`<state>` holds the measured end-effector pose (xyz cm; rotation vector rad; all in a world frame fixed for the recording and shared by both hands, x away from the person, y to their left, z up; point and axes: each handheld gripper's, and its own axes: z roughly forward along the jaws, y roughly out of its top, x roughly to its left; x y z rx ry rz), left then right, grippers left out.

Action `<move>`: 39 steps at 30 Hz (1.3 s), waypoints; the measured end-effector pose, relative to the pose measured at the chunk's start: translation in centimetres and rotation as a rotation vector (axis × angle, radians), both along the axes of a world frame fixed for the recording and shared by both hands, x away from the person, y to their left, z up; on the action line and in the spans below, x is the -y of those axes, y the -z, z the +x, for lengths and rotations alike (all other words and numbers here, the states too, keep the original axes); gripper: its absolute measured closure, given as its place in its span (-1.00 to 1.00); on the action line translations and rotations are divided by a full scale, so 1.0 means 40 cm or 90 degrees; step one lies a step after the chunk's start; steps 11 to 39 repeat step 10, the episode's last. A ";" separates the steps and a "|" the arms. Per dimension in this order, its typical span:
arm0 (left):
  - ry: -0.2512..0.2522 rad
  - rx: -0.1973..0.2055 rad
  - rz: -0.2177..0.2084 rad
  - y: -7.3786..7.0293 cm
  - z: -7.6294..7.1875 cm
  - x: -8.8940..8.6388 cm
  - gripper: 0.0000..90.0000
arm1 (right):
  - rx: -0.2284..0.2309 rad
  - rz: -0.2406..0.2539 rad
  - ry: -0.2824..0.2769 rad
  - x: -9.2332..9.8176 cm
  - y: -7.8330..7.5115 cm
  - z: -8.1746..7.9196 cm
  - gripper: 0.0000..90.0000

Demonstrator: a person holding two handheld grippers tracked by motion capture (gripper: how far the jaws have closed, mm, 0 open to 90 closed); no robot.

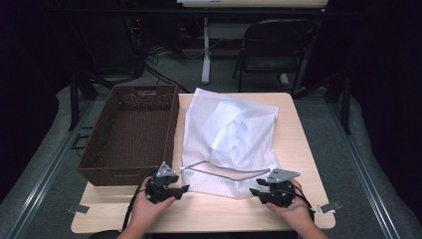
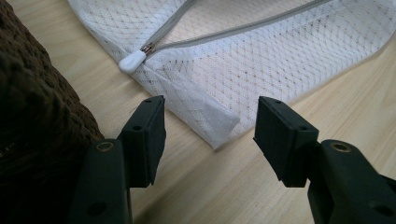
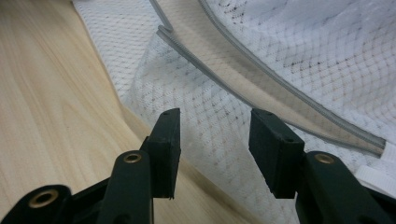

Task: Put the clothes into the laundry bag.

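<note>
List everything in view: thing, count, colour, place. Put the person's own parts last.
mesh laundry bag: one, white, mid-table, zip open along near edge
garment: one, white, inside the bag
zip pull: one, white, bag's near left corner
basket: one, brown woven, table's left
table: one, light wood
folding chair: one, black, beyond the table
left gripper: one, black, jaws open at the bag's corner
right gripper: one, black, jaws open over the bag's near edge
hands: two, at the near edge

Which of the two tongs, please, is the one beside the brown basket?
The left tongs: the brown basket sits right beside them, while the right tongs face the mesh laundry bag's other corner.
</note>
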<state>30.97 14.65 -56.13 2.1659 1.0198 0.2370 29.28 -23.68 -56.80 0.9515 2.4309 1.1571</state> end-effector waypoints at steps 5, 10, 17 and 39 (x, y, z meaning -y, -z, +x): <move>0.002 0.006 0.013 0.001 -0.004 0.006 -0.05 | 0.006 0.000 -0.009 -0.006 -0.003 -0.002 0.18; 0.011 0.004 0.019 0.001 -0.006 0.012 -0.07 | 0.012 0.002 -0.003 -0.004 -0.005 -0.004 0.17; 0.011 0.004 0.019 0.001 -0.006 0.012 -0.07 | 0.012 0.002 -0.003 -0.004 -0.005 -0.004 0.17; 0.011 0.004 0.019 0.001 -0.006 0.012 -0.07 | 0.012 0.002 -0.003 -0.004 -0.005 -0.004 0.17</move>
